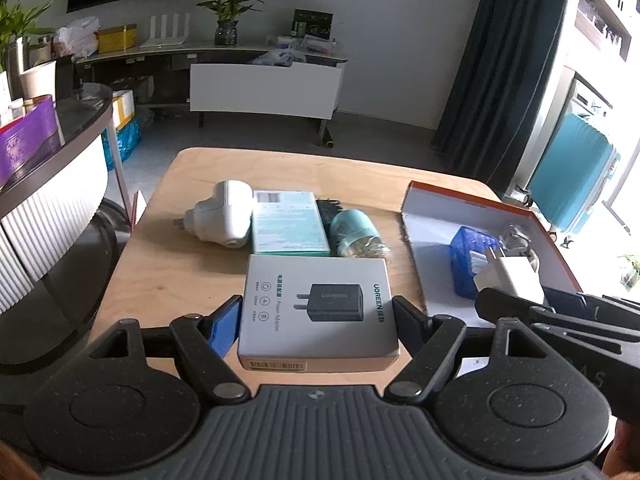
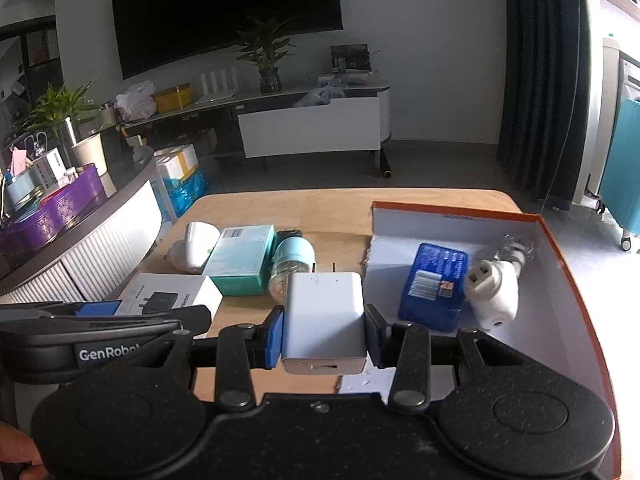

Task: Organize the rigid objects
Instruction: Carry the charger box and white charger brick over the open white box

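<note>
My left gripper [image 1: 318, 316] has its jaws around the white UGREEN power adapter box [image 1: 318, 304], which lies on the wooden table [image 1: 160, 264]; the pads touch its two sides. My right gripper [image 2: 324, 330] is shut on a white charger plug [image 2: 326, 316] and holds it at the left edge of the orange-rimmed white box [image 2: 560, 280]. That box holds a blue packet [image 2: 436, 284] and a white plug adapter [image 2: 496, 292]. In the left wrist view the held charger [image 1: 512, 276] hangs over the box [image 1: 432, 208].
On the table behind lie a white adapter [image 1: 224, 212], a teal box [image 1: 288, 224] and a small teal-capped jar [image 1: 356, 236]. A curved counter [image 1: 52, 184] stands at the left. A teal suitcase [image 1: 572, 184] stands at the right.
</note>
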Available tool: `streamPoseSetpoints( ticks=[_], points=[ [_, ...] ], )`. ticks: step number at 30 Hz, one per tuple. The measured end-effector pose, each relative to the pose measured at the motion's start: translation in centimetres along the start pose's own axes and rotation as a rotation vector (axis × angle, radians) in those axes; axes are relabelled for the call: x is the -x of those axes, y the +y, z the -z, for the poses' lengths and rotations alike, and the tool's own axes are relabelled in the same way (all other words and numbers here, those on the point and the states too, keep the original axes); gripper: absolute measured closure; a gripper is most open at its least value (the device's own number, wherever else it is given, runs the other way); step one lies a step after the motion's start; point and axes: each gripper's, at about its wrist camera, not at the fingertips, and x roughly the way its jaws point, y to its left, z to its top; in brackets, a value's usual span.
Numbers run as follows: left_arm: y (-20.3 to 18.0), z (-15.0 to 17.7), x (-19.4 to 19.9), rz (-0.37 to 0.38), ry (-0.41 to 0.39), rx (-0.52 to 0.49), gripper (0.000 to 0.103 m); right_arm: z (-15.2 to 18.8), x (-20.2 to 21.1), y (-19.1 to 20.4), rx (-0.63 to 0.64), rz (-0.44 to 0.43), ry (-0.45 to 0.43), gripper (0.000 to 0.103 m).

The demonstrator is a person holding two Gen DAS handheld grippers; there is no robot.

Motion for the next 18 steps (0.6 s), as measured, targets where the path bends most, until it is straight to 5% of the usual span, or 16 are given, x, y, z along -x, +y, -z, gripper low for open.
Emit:
streamPoseSetpoints(
  ticks=[18],
  points=[
    [-4.3, -1.0, -0.3, 0.055, -0.004, -0.058, 0.024, -0.8, 1.9, -4.0, -0.051, 0.057, -0.038, 0.053]
  ],
)
